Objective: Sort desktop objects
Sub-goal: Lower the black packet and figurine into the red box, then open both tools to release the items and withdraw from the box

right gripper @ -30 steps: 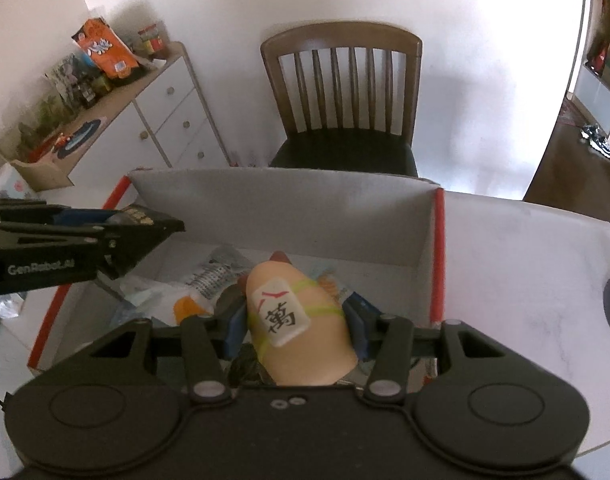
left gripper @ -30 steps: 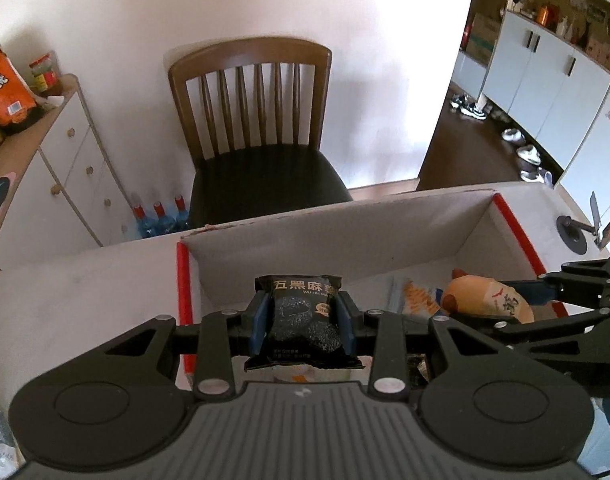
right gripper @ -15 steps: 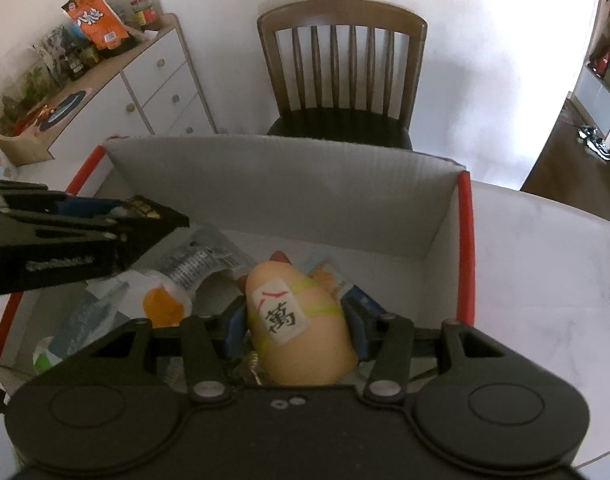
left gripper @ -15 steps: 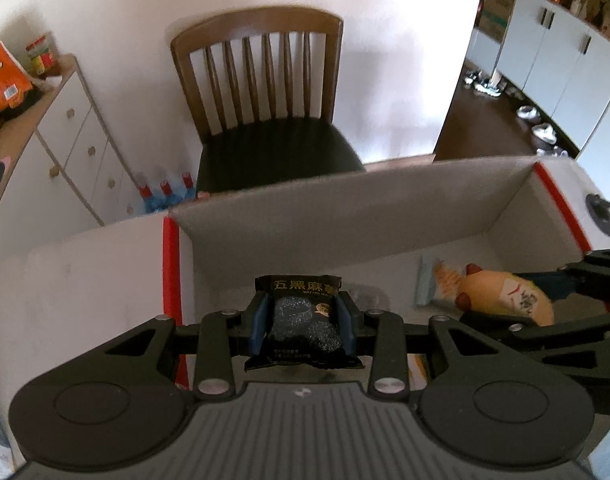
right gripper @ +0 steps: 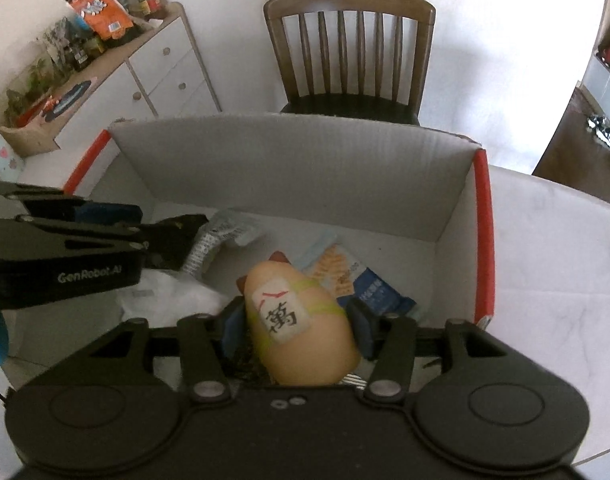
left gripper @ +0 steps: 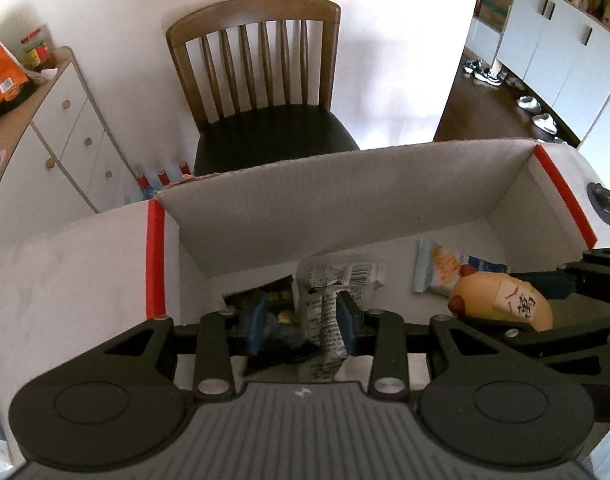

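Tan toy [right gripper: 301, 320] sits between right hand-held gripper [right gripper: 295, 326] pads (over box [right gripper: 289, 168]).

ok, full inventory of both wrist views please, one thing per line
box: 1, white with red edges, on the table
table: 1, white marbled, under the box
plush toy: 1, peach with a tile label, gripped over the box
black packet: 1, black, box's left part, at the left fingers; held or released unclear
silver packet: 1, silver, box floor, beside the black packet
blue-orange packet: 1, box floor, behind the toy
chair: 1, brown wood, dark seat, beyond the box
cabinet: 1, white, wood top, left by the wall
orange snack bag: 1, on the cabinet
left gripper: 1, black, blue fingers, over the box
right gripper: 1, black, fingers around the plush toy
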Motion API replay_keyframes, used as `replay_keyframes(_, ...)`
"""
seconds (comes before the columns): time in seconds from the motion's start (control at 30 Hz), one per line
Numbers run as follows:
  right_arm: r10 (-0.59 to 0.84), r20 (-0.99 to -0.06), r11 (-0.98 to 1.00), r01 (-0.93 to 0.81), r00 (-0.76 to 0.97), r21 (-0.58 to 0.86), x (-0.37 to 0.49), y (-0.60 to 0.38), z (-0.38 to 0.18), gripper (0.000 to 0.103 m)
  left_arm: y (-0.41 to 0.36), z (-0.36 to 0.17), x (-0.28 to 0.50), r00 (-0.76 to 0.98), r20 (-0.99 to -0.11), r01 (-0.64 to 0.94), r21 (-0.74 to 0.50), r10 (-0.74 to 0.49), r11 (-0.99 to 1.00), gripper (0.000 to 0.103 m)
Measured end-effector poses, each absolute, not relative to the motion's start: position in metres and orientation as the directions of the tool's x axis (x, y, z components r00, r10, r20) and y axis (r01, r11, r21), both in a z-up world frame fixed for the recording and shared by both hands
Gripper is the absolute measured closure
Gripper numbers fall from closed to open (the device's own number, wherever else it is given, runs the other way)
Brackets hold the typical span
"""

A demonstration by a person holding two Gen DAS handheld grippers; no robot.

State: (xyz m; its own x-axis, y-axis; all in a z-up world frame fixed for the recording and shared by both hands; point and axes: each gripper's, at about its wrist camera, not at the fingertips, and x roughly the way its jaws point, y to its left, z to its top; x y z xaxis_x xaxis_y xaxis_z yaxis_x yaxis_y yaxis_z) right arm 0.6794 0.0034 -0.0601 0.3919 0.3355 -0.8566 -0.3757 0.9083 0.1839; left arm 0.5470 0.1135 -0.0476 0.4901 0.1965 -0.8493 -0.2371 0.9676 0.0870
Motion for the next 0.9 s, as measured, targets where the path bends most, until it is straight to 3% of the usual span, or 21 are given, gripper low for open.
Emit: replay_keyframes(0.9,0.386,-0.809,0.893,-0.401,0.444,0.206,0.633,-0.019,0.006,0.043,0.076,0.033,0.479,0.558,-0.815,-0.230,0.027,0.155,0.973,0.062)
